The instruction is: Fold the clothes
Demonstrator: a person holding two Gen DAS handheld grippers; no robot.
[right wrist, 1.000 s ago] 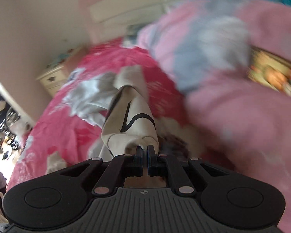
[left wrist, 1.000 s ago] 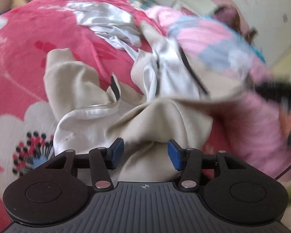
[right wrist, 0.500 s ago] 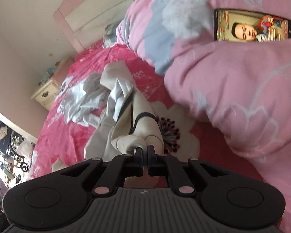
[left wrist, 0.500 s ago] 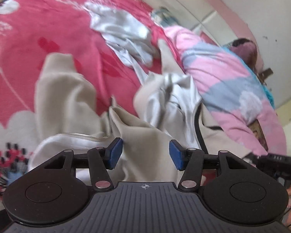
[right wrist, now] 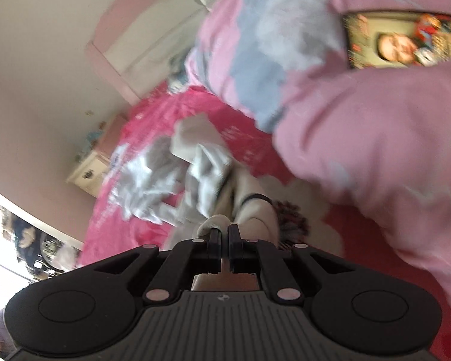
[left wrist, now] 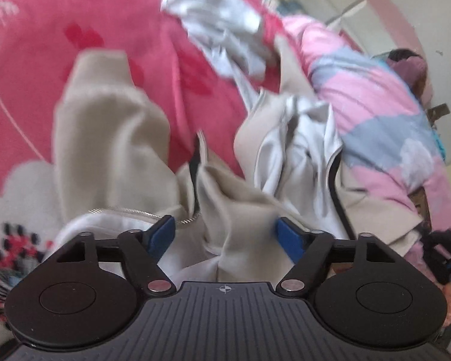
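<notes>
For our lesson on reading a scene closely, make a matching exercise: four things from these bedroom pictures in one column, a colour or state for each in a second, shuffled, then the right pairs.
Things
1. left gripper
2. right gripper
3. red-pink floral bedspread
4. phone with a lit screen

States
A. lies on the pink-and-grey quilt
B. jaws apart and opening over the beige zip-up jacket
C. spread under the clothes
D. clamped on beige cloth

Pairs: 1-B, 2-D, 3-C, 4-A
</notes>
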